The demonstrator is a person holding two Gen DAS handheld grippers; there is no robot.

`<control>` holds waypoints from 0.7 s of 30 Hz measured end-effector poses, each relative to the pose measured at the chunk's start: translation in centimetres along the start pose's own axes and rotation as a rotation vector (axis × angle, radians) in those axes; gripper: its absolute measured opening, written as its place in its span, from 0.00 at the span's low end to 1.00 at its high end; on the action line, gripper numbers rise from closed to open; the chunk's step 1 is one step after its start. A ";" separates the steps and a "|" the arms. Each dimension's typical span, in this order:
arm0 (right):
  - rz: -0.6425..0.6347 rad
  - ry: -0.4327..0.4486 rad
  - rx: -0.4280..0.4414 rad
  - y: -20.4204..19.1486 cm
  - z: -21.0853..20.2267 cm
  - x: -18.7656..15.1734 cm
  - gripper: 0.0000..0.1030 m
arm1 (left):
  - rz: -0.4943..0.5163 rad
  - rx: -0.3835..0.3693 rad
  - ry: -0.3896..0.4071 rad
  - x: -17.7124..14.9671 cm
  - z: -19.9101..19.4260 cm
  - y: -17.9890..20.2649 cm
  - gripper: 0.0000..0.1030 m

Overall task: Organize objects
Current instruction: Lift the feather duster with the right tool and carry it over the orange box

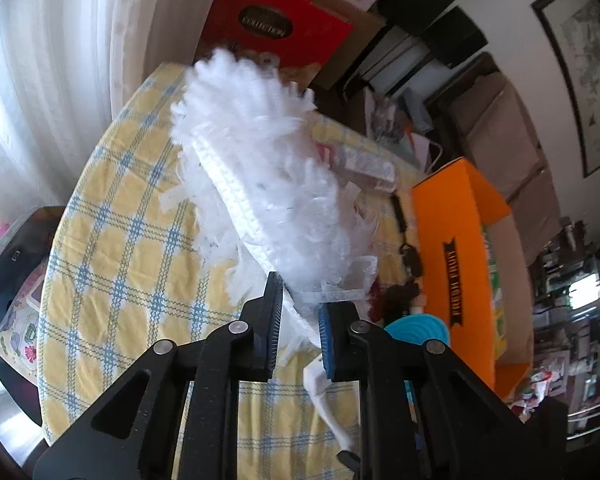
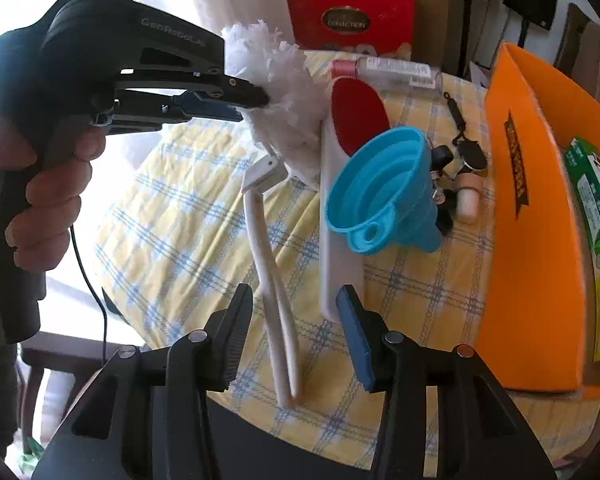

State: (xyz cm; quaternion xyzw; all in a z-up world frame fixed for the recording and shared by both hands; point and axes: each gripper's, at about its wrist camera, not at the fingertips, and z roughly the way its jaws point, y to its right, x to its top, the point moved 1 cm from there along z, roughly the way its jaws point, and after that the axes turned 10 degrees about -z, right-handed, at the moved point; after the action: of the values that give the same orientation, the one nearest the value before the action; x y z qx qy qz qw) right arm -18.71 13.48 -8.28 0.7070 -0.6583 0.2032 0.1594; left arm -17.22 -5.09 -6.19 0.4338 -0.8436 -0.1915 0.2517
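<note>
Through my left wrist camera, my left gripper (image 1: pixel 296 320) is pinched on the fluffy white duster (image 1: pixel 260 152) near the base of its head, which rises tilted above the round table (image 1: pixel 112 248) in its yellow-and-blue checked cloth. White curtains (image 1: pixel 60 60) glow on the left. Beyond the table's far edge stands a red box (image 1: pixel 268 28) lettered "COLLECTION"; to the right sits an orange box (image 1: pixel 456 236), with a blue funnel (image 1: pixel 416 328) peeking out beside my finger.

Through my right wrist camera, my right gripper (image 2: pixel 296 332) hangs wide apart with nothing between its fingers, above the near edge of the cloth. My left hand (image 2: pixel 48 184) grips the other tool, whose tips bite into the duster's head while its white handle (image 2: pixel 272 280) slopes down toward me. Just right of the handle lies a white lint brush (image 2: pixel 340 240) with a red pad, the funnel resting against it, and a clear bottle (image 2: pixel 392 70) lies behind.
</note>
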 end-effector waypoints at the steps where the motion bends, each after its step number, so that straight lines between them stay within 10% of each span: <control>1: -0.004 0.004 0.010 -0.2 -0.2 0.0 0.45 | 0.005 -0.001 0.009 0.0 -0.4 0.3 0.14; 14: 0.024 0.048 0.159 -1.5 1.2 1.3 0.34 | 0.013 0.025 0.089 -0.5 -3.2 2.1 0.12; 21: 0.047 0.119 0.085 -1.7 -0.6 2.3 0.33 | 0.021 0.016 0.112 -0.8 -4.4 2.6 0.11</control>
State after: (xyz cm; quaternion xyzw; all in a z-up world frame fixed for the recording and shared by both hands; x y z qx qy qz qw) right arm -16.97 11.90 -6.57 0.6842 -0.6550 0.2762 0.1630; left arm -15.88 -3.43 -1.50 0.4371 -0.8342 -0.1575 0.2971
